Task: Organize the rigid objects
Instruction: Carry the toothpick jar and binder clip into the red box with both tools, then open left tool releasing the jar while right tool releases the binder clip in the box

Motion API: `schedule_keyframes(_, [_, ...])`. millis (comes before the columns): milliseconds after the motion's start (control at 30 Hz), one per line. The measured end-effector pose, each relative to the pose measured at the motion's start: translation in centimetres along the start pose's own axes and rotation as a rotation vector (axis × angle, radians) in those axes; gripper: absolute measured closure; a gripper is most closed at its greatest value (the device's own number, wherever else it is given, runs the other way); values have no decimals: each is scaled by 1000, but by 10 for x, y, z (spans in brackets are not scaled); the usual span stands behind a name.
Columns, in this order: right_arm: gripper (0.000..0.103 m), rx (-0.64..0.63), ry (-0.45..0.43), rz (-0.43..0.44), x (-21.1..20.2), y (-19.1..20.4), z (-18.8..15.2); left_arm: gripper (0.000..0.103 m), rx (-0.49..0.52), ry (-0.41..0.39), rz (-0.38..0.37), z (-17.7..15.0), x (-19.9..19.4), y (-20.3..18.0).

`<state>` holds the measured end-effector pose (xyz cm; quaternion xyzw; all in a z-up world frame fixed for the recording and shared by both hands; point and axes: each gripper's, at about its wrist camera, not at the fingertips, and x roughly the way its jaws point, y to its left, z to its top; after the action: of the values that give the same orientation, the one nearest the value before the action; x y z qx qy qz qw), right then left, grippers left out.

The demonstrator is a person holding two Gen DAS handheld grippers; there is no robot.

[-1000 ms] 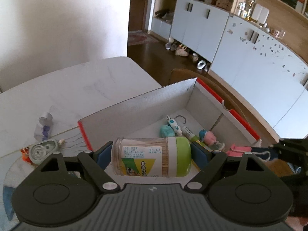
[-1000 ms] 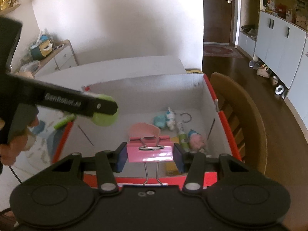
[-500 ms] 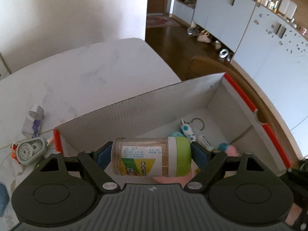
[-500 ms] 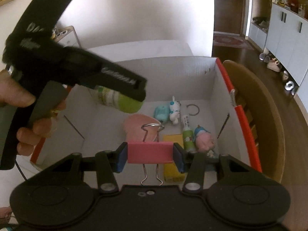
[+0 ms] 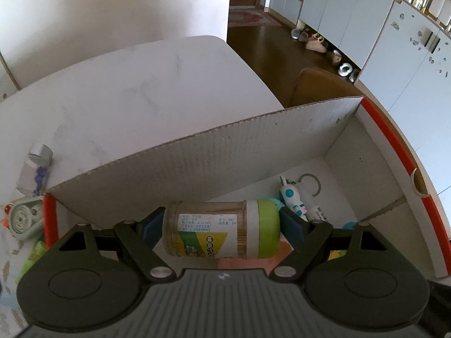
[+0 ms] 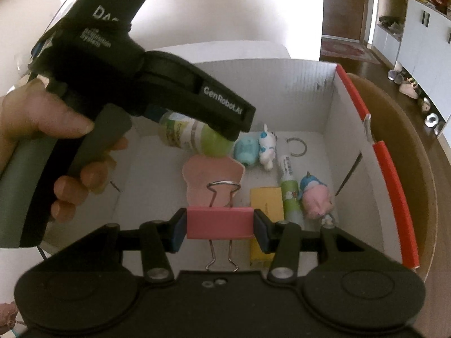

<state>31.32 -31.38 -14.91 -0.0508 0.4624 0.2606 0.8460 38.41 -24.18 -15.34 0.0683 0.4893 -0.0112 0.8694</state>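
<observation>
Your left gripper (image 5: 222, 226) is clamped end to end on the green-capped jar (image 5: 222, 228), held lying sideways just inside the near wall of the cardboard box (image 5: 214, 157). Your right gripper (image 6: 220, 224) pinches the pink binder clip (image 6: 219, 223) above the box floor. Bare floor lies at the box's left; toys and a yellow block (image 6: 266, 200) crowd the right, beside the red rim (image 6: 390, 169).
</observation>
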Motion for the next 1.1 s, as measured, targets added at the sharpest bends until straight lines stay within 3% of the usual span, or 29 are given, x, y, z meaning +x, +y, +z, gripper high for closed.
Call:
schedule_keyframes(767, [47, 48, -3, 9, -6, -8, 1, 18, -41, 75, -8, 1, 21, 15])
schedule_keyframes(1100, [42, 79, -49, -10, -23, -13, 3, 18, 25, -13, -4, -4, -6, 9])
